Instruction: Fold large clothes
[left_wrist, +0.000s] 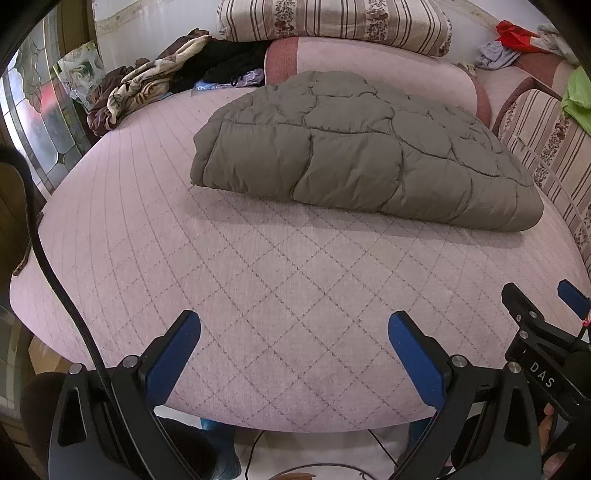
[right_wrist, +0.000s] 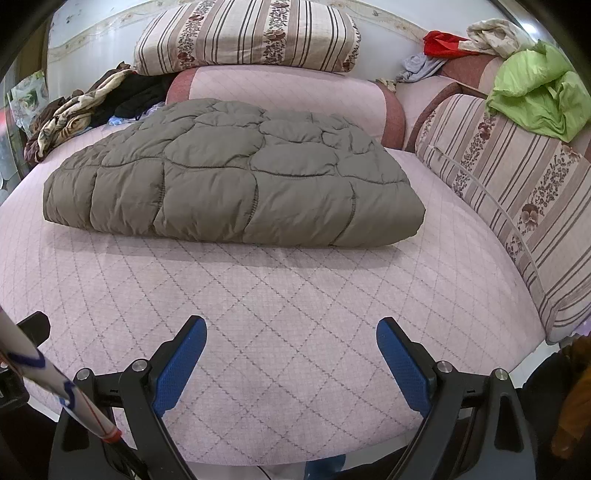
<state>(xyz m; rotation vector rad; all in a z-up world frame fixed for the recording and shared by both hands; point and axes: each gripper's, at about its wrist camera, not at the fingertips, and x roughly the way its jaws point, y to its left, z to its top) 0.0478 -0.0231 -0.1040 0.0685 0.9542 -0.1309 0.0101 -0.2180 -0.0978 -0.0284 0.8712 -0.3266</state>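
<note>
Presently, both grippers hang over the near edge of the pink quilted cushion (left_wrist: 258, 295), side by side, aimed at the same garment.

Left side of the scene: a heap of brown patterned cloth (left_wrist: 140, 88) and dark clothes lie at the far left of the seat, well apart from the work.

Centre: the grey quilted coat (left_wrist: 354, 147) lies flat on the cushion, already a thick rectangular bundle, so it looks folded at least once. Its long axis runs left to right across both views, its near edge facing the grippers. Bare cushion lies between that edge and both sets of fingers; nothing touches it.

Left gripper (left_wrist: 293, 354): jaws spread wide, blue pads (left_wrist: 173, 354) empty, touching neither cloth nor cushion as far as can be seen. From here the coat sits ahead and somewhat right, its left end the nearer part.

Right gripper (right_wrist: 291, 358): jaws likewise wide apart, holding nothing. From here the coat (right_wrist: 229, 177) sits ahead and somewhat left, its right corner nearest. The right gripper's body also shows at the right margin of the left view.

Right side: striped floral bolster (right_wrist: 517, 206) runs along the seat's edge, a green garment (right_wrist: 539, 99) draped on top.

Judgement: neither arm is clearly closer. If another fold is due, each would take its own end. The padding is bulky and may spring open.
</note>
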